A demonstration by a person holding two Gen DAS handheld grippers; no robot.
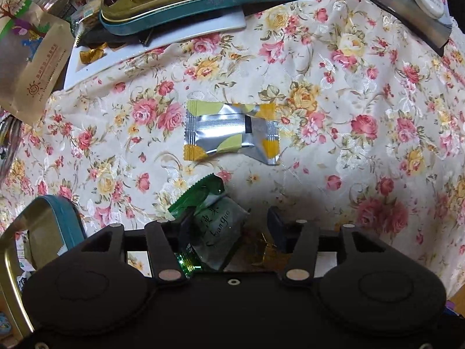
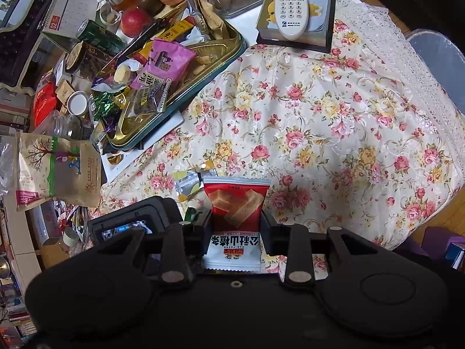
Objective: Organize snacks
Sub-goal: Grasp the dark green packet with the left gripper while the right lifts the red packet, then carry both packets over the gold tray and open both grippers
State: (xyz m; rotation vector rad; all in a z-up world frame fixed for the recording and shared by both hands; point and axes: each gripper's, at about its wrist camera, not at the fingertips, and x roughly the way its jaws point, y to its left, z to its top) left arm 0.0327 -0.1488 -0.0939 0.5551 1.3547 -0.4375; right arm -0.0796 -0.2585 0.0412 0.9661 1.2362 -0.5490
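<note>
My left gripper (image 1: 229,216) points down at the floral tablecloth (image 1: 334,93) and stands open. A green and grey snack packet (image 1: 216,221) lies between its fingers, leaning at the left finger (image 1: 186,226) and clear of the right one. A gold wrapper (image 1: 268,251) lies under it. Further ahead on the cloth rests a silver and yellow packet (image 1: 229,129). My right gripper (image 2: 237,218) is shut on a red and white snack packet (image 2: 235,203), held upright above the cloth. The silver and yellow packet (image 2: 189,181) shows just beyond it, and the left gripper's body (image 2: 130,226) is to the left.
A gold tin with a teal rim (image 2: 232,49), full of snacks, sits at the back left. Another teal-rimmed tin (image 1: 66,212) is near the left gripper. A remote (image 2: 290,3) lies on a box at the back. Bags, jars and apples crowd the left side.
</note>
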